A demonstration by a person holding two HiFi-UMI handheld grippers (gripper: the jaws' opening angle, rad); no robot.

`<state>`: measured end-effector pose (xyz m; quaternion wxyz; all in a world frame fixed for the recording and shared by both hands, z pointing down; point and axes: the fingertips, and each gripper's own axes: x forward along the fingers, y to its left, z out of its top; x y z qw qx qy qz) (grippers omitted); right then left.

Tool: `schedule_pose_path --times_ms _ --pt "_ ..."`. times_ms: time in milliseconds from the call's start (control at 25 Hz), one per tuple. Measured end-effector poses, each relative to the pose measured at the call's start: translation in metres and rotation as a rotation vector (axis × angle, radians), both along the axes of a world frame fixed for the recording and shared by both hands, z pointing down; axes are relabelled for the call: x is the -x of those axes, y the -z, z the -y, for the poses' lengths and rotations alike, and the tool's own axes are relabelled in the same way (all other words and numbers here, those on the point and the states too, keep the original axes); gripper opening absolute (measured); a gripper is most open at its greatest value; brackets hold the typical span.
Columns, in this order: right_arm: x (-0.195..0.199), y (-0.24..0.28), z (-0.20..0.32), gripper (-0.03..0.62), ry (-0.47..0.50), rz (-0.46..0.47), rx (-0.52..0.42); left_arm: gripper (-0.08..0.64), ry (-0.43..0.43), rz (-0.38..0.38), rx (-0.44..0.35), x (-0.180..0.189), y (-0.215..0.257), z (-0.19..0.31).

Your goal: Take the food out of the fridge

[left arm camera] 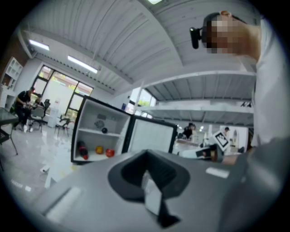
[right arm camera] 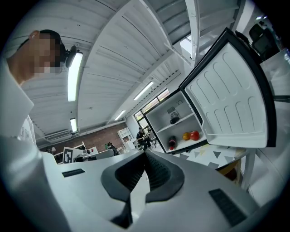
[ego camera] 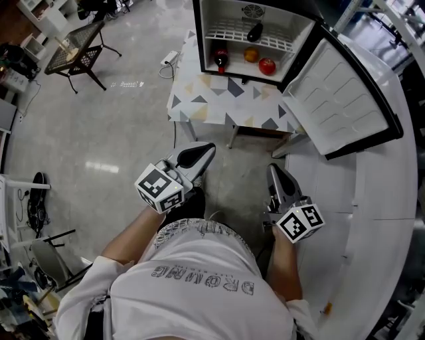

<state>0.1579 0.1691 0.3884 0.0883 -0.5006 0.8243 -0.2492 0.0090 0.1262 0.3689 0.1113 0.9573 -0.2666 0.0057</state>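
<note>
The left tool [ego camera: 199,156] and the right tool [ego camera: 275,176] are both closed and empty. Well ahead of them, the fridge [ego camera: 226,13] stands open on the table [ego camera: 219,99]. Inside it are a bottle [ego camera: 221,60], an orange [ego camera: 251,54], an apple [ego camera: 267,66] and a dark item [ego camera: 255,31]. Nothing has been taken out yet.

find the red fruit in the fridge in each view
head view: red fruit top centre, rightmost of three items.
left gripper view: red fruit left of centre, again rightmost.
right gripper view: red fruit right of centre.
shared landmark: orange fruit just left of it.
</note>
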Motion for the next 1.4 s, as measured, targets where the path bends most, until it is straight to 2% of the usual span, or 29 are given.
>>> schedule_pose_path --times_ms 520,1000,1400 --pt "0.03 -0.009 0.119 -0.009 -0.005 -0.015 0.017 0.008 0.002 -0.004 0.038 0.028 -0.018 0.118" --pt "0.041 -0.006 0.23 -0.009 -0.066 -0.05 0.04 0.008 -0.051 -0.003 0.04 0.04 -0.021 0.233" --pt "0.059 -0.002 0.31 -0.009 -0.111 -0.098 0.039 0.008 -0.105 0.006 0.029 0.055 -0.021 0.301"
